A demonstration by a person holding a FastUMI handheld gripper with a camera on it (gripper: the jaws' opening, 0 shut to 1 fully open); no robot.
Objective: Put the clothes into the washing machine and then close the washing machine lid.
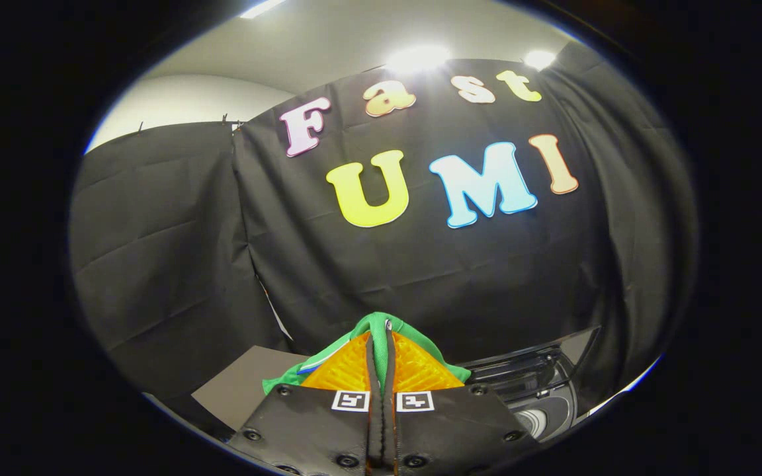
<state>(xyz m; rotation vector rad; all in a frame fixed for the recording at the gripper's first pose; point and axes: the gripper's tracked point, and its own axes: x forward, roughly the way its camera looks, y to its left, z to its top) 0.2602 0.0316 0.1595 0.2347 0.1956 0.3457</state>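
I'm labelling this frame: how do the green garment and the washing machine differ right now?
The green garment is soft, bright and pinched between the closed tongs, lifted up; the washing machine is hard, dark and glossy, sitting low beyond the tongs to one side. The garment bunches around the fingertips; the machine is untouched.

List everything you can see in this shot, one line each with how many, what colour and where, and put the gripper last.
Garment: one, green, pinched between the fingers and draping to both sides of them.
Washing machine: one, dark with a glossy top, below and to the right of the fingers; whether the lid is up is hard to tell.
Flat surface: one, grey-brown, below and to the left of the fingers.
Booth wall: black cloth, beyond the fingers.
Ceiling lights: at least three, white, above the cloth wall.
Gripper: one, fingers closed together on the green garment, held up in front of the cloth wall.
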